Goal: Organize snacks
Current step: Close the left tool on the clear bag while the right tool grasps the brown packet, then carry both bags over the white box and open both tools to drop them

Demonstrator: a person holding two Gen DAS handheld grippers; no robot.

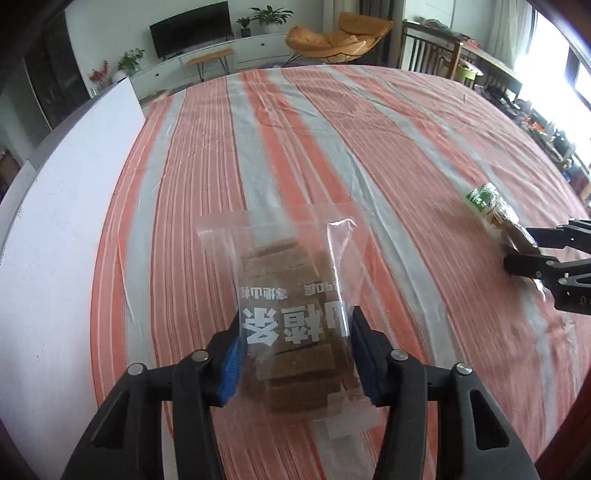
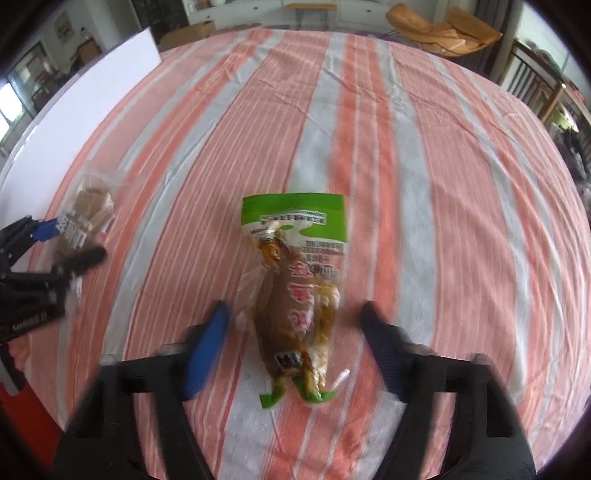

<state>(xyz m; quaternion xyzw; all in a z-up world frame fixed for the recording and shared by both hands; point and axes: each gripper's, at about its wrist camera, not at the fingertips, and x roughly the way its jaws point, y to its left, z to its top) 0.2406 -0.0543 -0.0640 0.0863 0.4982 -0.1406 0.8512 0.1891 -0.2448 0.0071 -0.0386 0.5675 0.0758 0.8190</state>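
A clear bag of brown snack bars (image 1: pixel 291 325) with white lettering lies on the striped cloth. My left gripper (image 1: pixel 295 354) has its blue-padded jaws against both sides of the bag. A green-topped packet with brownish-yellow contents (image 2: pixel 295 291) lies on the cloth between the wide-open fingers of my right gripper (image 2: pixel 295 343), which do not touch it. The left wrist view shows that packet (image 1: pixel 491 206) at the far right with my right gripper (image 1: pixel 517 251) around its near end. The right wrist view shows the clear bag (image 2: pixel 86 218) in my left gripper (image 2: pixel 68 243) at the far left.
An orange, grey and white striped cloth (image 1: pixel 332 147) covers the wide table. A white board (image 1: pixel 74 184) runs along the table's left side. Beyond the far edge stand an orange lounge chair (image 1: pixel 340 37), a TV (image 1: pixel 192 26) and wooden chairs (image 1: pixel 436 48).
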